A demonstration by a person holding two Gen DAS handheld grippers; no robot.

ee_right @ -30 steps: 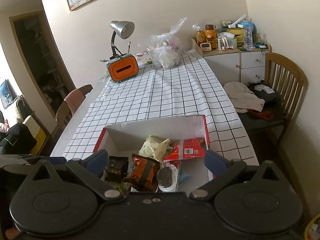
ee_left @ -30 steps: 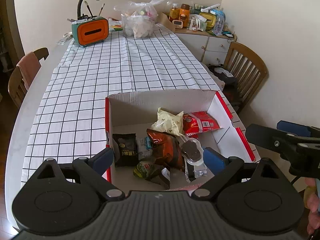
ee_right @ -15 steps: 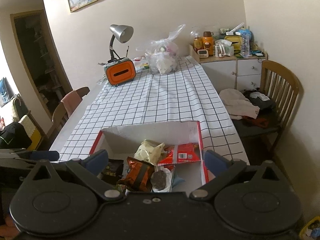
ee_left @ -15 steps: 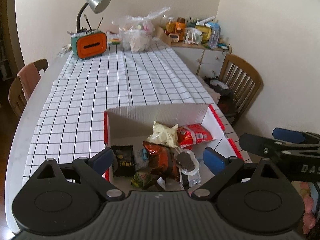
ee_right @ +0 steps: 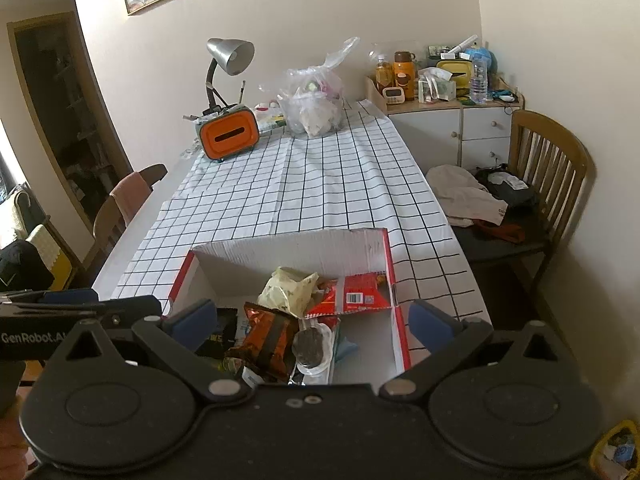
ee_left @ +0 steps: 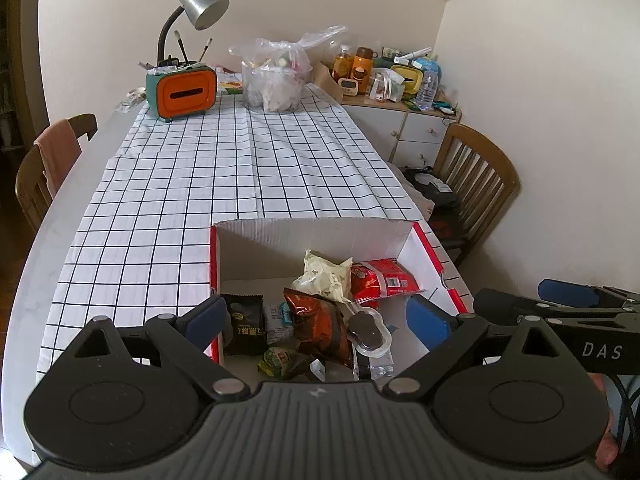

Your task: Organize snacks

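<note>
Left wrist view: both my tongs — left gripper (ee_left: pixel 316 316), right gripper (ee_right: pixel 314 318) — wide open, empty; next, pick from snack box (ee_left: pixel 312 226) at 12 o'clock.

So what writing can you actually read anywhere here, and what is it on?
"DAS": white letters on the right gripper, seen from the left camera.
"GenRobot.A", cut off: on the left gripper, seen from the right camera.
Print on the black snack packet and red packet: too small to read.
</note>
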